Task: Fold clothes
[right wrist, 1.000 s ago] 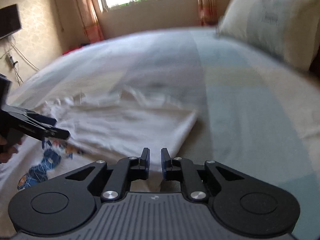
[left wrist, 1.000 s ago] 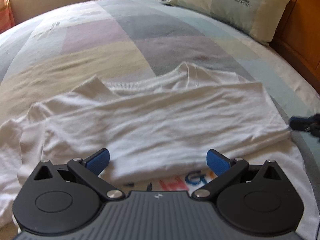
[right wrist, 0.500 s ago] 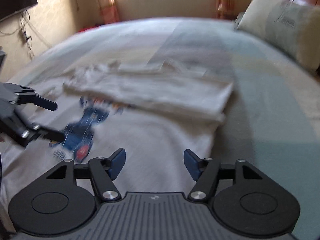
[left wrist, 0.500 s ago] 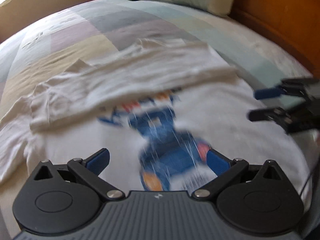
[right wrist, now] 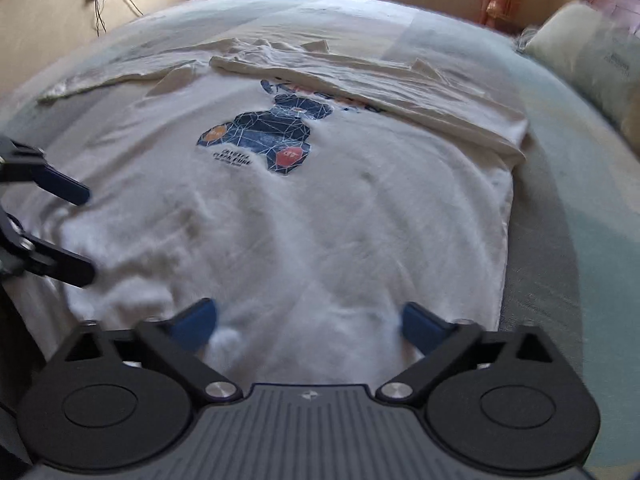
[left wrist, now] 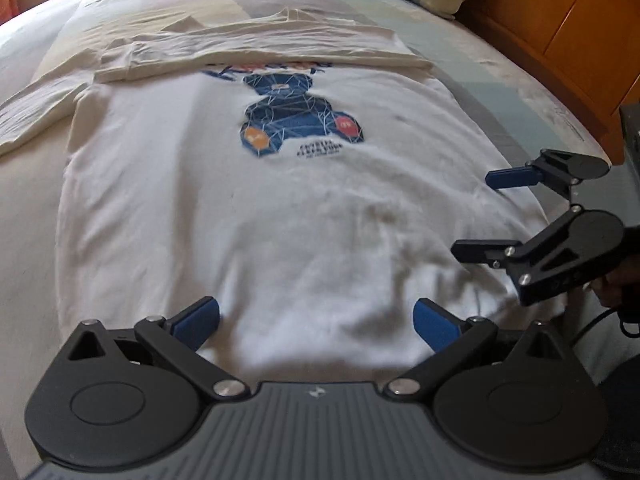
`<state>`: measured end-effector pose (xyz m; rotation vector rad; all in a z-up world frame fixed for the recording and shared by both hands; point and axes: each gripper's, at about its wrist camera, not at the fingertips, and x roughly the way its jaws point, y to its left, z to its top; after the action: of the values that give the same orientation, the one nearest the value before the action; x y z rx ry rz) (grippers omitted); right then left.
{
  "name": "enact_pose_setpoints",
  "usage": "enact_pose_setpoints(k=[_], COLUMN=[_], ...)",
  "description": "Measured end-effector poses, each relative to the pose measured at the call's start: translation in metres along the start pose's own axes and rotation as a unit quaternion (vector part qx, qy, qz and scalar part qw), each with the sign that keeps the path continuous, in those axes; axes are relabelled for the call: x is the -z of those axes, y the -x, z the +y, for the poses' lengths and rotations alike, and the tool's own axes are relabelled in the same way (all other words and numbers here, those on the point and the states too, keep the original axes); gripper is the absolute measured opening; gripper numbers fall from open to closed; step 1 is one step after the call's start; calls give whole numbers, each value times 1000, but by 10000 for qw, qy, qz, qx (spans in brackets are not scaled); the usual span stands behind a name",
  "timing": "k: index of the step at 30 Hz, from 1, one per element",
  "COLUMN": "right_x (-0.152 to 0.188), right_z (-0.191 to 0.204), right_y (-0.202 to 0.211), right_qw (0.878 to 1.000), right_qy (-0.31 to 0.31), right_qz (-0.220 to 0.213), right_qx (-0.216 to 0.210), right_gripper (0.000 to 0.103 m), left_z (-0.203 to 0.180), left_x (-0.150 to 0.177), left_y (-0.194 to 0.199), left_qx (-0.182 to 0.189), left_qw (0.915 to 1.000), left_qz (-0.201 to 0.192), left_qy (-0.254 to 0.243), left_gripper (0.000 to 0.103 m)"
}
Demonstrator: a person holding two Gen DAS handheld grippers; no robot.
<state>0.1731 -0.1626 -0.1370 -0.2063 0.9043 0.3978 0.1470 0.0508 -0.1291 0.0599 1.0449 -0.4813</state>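
On the bed (left wrist: pixel 500 92), spread with a pastel patchwork sheet and backed by a wooden headboard, we see the white T-shirt (left wrist: pixel 200 200) lying print-up. Its long axis runs straight away from us: the hem is nearest our tools, and the far edge is already turned over into a folded band (left wrist: pixel 260 50) that lies across the shirt just above the blue bear print (left wrist: pixel 298 114). One sleeve (left wrist: pixel 36 112) still trails out loose at the left of the left wrist view. Our left tool (left wrist: pixel 316 320) hangs over the near hem with its fingers spread wide and nothing between them, the cloth beneath looking untouched. Our right tool (right wrist: pixel 308 318) has just been opening and now stands equally wide, also over the hem; we think a little cloth bunches near its left pad, though blur there keeps us from saying it touches. In the left wrist view the right tool (left wrist: pixel 480 212) is turned on its side at the shirt's right edge, near the hem corner, so the two tools stand side by side across the shirt's width, the left one toward the middle. We judge that the next fold hinges on this: the hem lies directly below both tools and the folded band straight ahead, so each would pinch its own stretch of hem and carry it forward along the long axis.
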Motion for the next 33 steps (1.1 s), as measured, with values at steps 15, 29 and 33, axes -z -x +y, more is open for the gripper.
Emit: enact_pose_setpoints(k=[15,29,33], right_x=[11,-26,-13], right_z=[10,32,32], right_y=[9,9,-7], right_qw=[9997,9901,9915], right_qy=[24,-79,-308], right_qz=[199,-460,-258], right_qx=[133,-1322,-1234], right_gripper=[103,103,103], left_z=[97,53,34], left_x=[-47,-39,-28], left_y=[-17,19,25], left_qx=[247,-73,-251], left_qw=[9902,9957,9977], left_qz=[-700,-656,-519], left_qy=[1180,651,354], left_gripper=[102,102,102])
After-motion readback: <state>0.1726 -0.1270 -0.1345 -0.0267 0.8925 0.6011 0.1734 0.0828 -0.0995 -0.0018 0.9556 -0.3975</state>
